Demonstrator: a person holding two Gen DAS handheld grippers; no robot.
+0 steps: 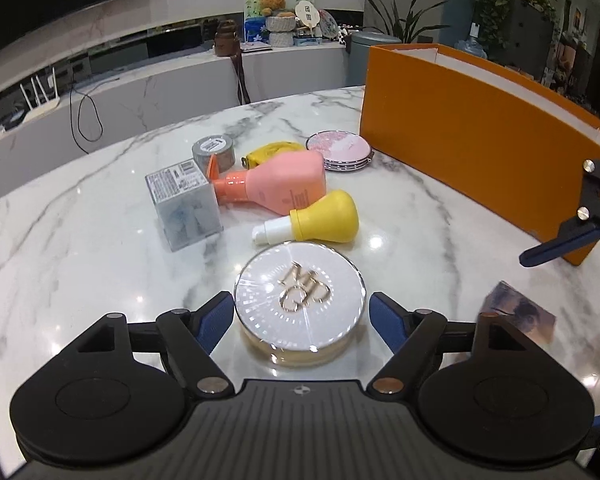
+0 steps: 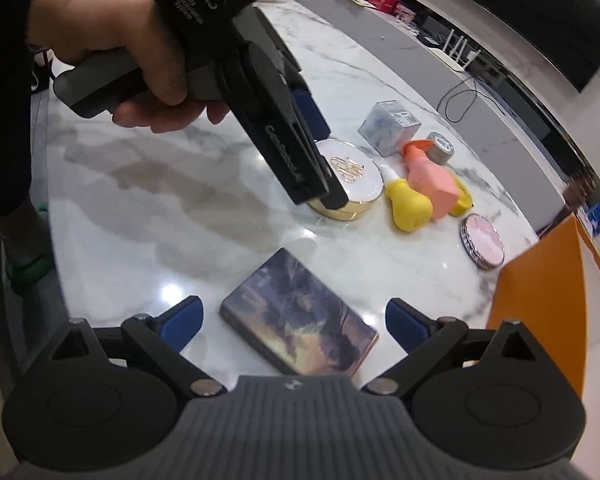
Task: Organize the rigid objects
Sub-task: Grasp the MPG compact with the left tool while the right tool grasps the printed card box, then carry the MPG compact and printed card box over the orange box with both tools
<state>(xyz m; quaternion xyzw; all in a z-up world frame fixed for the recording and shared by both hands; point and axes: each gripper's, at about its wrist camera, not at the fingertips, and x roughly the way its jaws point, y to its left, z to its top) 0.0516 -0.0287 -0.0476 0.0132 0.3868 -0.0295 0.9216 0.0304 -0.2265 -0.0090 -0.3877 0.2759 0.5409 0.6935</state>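
A round white compact (image 1: 300, 292) with a gold monogram lies flat on the marble table (image 1: 80, 248). My left gripper (image 1: 302, 309) is open, its blue pads on either side of the compact with a thin gap at each. A flat rectangular case (image 2: 300, 320) printed with a sunset picture lies between the wide-open fingers of my right gripper (image 2: 294, 314), clear of both pads. Beyond the compact lie a yellow bulb-shaped bottle (image 1: 328, 218), a pink bottle (image 1: 284, 184) with an orange cap, a grey-blue box (image 1: 184, 204), a silver tin (image 1: 214, 150) and a pink round mirror (image 1: 338, 150).
A tall open orange box (image 1: 480, 128) stands on the table's right side, close beside the right gripper. A person's hand (image 2: 112, 40) grips the left gripper's handle. A low marble counter (image 1: 160, 88) with cables and ornaments runs behind the table.
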